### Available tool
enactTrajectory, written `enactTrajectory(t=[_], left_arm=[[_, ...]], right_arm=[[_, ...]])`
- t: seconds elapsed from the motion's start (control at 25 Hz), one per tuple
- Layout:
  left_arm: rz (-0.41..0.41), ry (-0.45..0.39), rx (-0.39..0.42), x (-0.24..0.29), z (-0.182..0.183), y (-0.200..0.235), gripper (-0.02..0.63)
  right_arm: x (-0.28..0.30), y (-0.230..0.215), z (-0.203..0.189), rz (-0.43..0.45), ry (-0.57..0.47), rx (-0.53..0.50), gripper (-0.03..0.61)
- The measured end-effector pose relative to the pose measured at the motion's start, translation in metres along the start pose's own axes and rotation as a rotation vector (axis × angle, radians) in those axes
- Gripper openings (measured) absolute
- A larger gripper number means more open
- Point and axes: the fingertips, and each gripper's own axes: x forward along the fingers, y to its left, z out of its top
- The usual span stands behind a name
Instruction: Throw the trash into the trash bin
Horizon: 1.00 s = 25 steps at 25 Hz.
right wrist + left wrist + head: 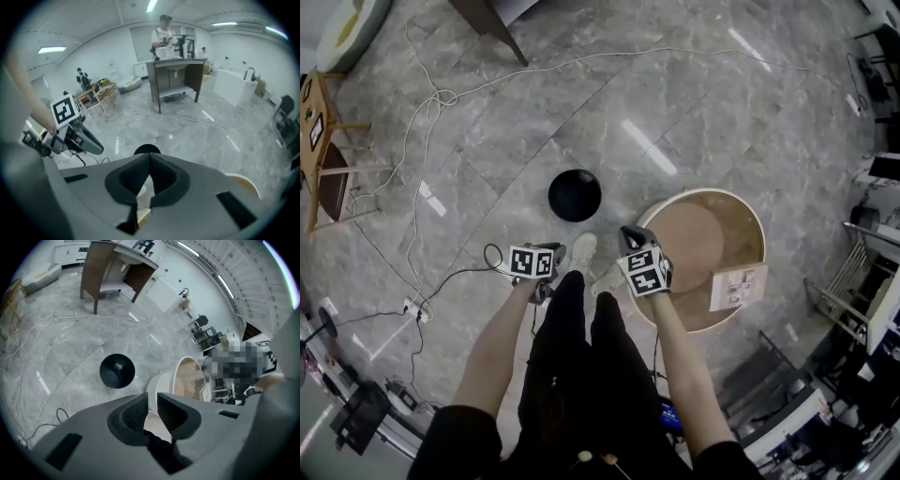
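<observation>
The trash bin (pixel 575 195) is a round black tub on the grey marble floor just ahead of my feet; it also shows as a dark bin (pixel 117 371) and a dark rim (pixel 146 149) over the jaws. My left gripper (pixel 555 251) hangs near the bin's near left side, its jaws (pixel 153 397) a narrow slit apart with nothing visible between the pads. My right gripper (pixel 636 242) is at the left rim of a round table (pixel 741 202), its tips (pixel 149 157) touching. A pale scrap shows behind those tips; whether it is held is unclear.
The wood-topped, white-sided table (pixel 161 380) carries a printed card (pixel 738 286). White and black cables (pixel 431 98) trail over the floor. A wooden desk (pixel 173 79) stands beyond with people near it. Wooden chairs (pixel 323 159) stand left, equipment racks (pixel 862 281) right.
</observation>
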Motion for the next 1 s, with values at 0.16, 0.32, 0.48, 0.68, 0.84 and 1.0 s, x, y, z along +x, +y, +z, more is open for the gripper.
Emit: enactTrajectory(t=[0.16,0.32,0.48,0.68,0.84,1.0], left_arm=[[-0.028,0.063,0.144,0.006,0.011,-0.032,0.063],[-0.109,0.036,0.294,0.0,0.039,-0.096,0.045],[-0.279,-0.173,0.495,-0.041,0.082,-0.201,0.017],[-0.446,-0.449,0.728,-0.13,0.098,-0.318,0.011],[-0.528,-0.594,0.862,-0.196,0.089,-0.379,0.009],[-0.589,-0.721,0.918,-0.25,0.077,-0.423,0.008]], right_arm=[[-0.068,-0.025,-0.008,-0.106,-0.142,0.232,0.003],[-0.15,-0.042,-0.001,-0.208,-0.314,0.342,0.002],[-0.243,-0.043,0.017,-0.308,-0.56,0.365,0.002],[-0.352,-0.025,0.022,-0.431,-0.808,0.405,0.002],[-0.419,-0.006,0.004,-0.534,-0.919,0.463,0.002],[-0.475,0.013,-0.016,-0.617,-0.982,0.451,0.002]])
